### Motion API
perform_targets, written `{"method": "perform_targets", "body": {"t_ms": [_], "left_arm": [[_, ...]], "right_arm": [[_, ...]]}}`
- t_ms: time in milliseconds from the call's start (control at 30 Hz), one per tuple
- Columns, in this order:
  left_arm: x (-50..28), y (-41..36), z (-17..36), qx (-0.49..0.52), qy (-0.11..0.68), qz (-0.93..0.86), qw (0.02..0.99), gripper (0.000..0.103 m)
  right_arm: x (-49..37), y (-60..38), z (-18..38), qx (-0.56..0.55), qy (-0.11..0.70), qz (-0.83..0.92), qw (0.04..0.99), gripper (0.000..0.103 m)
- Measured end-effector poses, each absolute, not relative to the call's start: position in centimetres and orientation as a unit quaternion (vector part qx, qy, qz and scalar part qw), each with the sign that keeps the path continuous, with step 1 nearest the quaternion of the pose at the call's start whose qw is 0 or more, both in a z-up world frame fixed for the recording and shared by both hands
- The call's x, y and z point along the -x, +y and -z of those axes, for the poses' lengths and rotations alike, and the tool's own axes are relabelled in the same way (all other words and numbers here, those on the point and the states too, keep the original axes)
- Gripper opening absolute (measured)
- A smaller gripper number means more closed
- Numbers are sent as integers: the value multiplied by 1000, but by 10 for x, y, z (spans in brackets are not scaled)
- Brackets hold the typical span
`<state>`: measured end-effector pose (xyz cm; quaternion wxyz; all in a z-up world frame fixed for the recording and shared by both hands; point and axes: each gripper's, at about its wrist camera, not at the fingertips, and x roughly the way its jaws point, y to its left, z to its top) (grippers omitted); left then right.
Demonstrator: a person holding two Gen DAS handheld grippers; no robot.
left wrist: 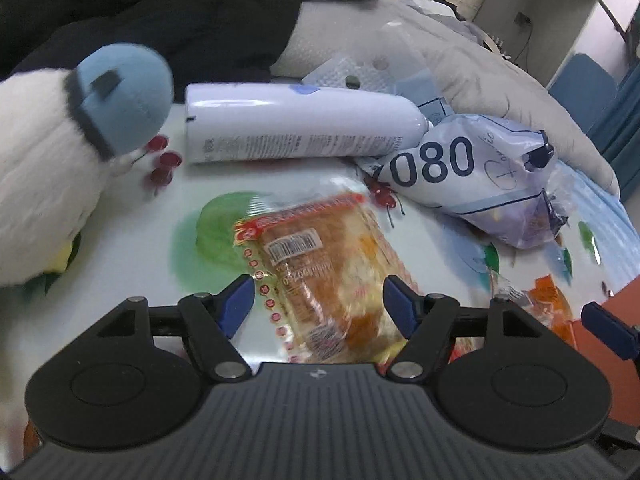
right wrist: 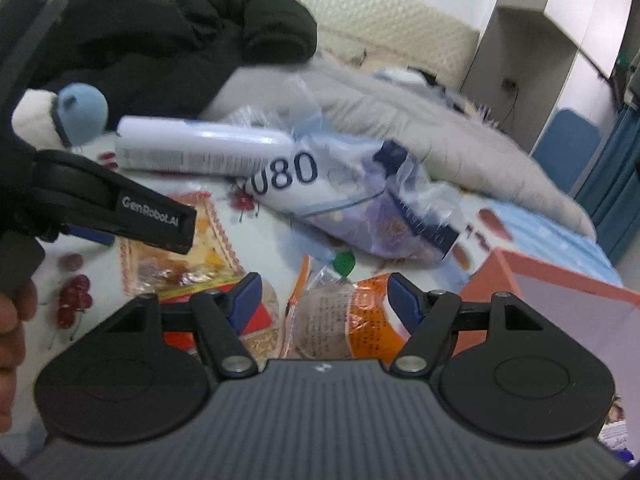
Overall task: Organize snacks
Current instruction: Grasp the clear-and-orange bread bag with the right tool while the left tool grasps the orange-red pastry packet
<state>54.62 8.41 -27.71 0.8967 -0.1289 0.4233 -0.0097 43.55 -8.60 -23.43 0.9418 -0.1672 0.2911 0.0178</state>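
Both grippers sit low over the bed with fingers spread wide, nothing pinched in either. The left gripper (left wrist: 319,300) is lined up on a clear-wrapped cake (left wrist: 320,264) with a red dotted edge; the pack lies flat on the sheet (left wrist: 132,232), running from between the 2 blue pads out ahead of them and angled a bit left, and I can't tell if the pads touch the wrapper. My guess is it's placed like that so a straight close catches the pack across its short side. The right gripper (right wrist: 324,300) has an orange-and-clear snack (right wrist: 340,320) between its fingers, with another pack (right wrist: 260,320), red and tan, just outside the left finger. The box (right wrist: 560,312), orange outside and pale inside, stands just right of the right finger, mouth open, so that's probably where the snacks are headed. Room-wise: ahead of both sets of fingers there's a white bottle (left wrist: 300,128) lying on its side and a crinkly bag (left wrist: 472,184) printed 080, close enough that pushing forward would bump them. A plush toy (left wrist: 60,168) crowds the left gripper's left side, and a grey duvet (right wrist: 440,136) and black coat (right wrist: 160,44) pile up behind. Up and over to the right looks like the free lane. The 2 grippers are near each other, so the left one's body partly hangs over the cake in the right view.
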Motion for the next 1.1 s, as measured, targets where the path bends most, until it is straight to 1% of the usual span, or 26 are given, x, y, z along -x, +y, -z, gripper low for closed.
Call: {"method": "perform_targets", "body": {"t_ms": [133, 200, 267, 333, 400, 533, 600, 633, 700, 800, 900, 1100], "left_arm": [[-557, 75, 280, 84, 426, 0, 901, 73], [-560, 69, 282, 58, 431, -5, 901, 68], [-561, 66, 283, 37, 432, -6, 901, 66], [-560, 66, 284, 32, 432, -6, 901, 62], [-559, 67, 284, 31, 433, -4, 901, 51], [-556, 66, 283, 17, 435, 3, 900, 41], [-553, 67, 282, 22, 436, 1, 900, 33], [-551, 67, 281, 25, 437, 0, 899, 31], [-547, 67, 280, 27, 439, 2, 898, 25], [-535, 69, 277, 43, 443, 2, 895, 21], [-518, 70, 273, 49, 445, 0, 894, 19], [-466, 74, 260, 69, 446, -9, 893, 18]], "right_arm": [[-450, -83, 244, 195, 304, -11, 932, 73], [-456, -81, 250, 211, 312, -8, 926, 73], [-461, -81, 256, 215, 323, -4, 921, 73], [-465, -81, 261, 220, 331, 0, 917, 73], [-469, -83, 266, 220, 344, 1, 913, 73], [-473, -93, 270, 196, 351, 1, 916, 73], [-474, -95, 270, 187, 353, -1, 917, 72], [-474, -95, 269, 185, 355, -2, 916, 71], [-473, -95, 268, 184, 358, -3, 916, 64], [-467, -94, 265, 186, 359, -16, 914, 59], [-455, -95, 259, 182, 360, -27, 915, 58], [-418, -102, 237, 158, 354, -53, 920, 58]]}}
